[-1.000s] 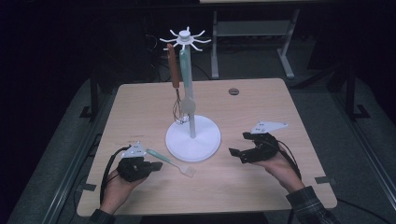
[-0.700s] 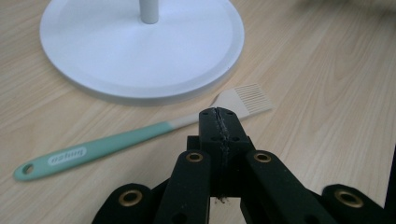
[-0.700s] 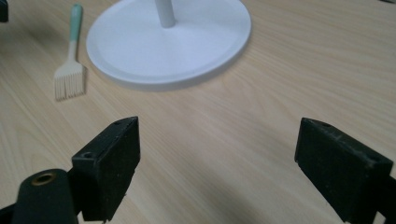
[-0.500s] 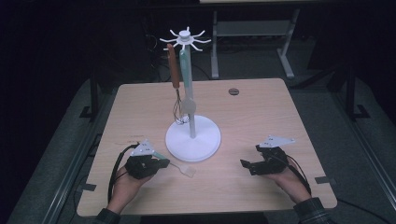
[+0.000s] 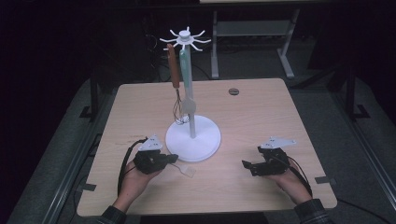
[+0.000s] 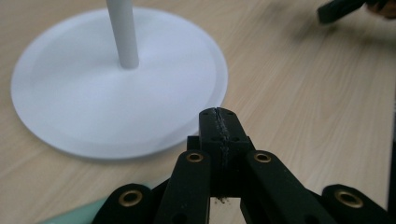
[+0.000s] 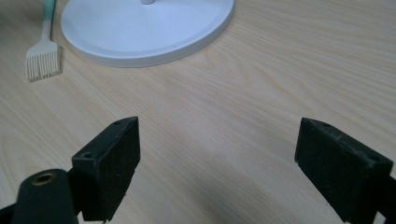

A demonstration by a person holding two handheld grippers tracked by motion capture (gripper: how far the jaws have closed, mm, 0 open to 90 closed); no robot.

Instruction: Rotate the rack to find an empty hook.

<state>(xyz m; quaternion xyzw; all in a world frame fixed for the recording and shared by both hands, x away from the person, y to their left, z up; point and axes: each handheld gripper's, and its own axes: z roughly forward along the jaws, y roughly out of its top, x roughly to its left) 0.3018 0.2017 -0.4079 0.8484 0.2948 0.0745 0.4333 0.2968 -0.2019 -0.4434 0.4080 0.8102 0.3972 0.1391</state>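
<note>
A pale green basting brush [image 5: 187, 170] is lain flat on the tabletop [image 5: 252, 116] beside the white stand's base [image 5: 193, 137], its handle end apparently pinched in the left gripper [image 5: 172, 158], jaws pressed together, while the right gripper [image 5: 246, 164] is held wide open, empty, well apart

Dim lab, bare table [image 5: 261, 116], metal frames [image 5: 252, 28]

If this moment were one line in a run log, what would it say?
left gripper: shut, by stand base | right gripper: open, empty | brush: lying on table | whisk: hanging on stand
</note>
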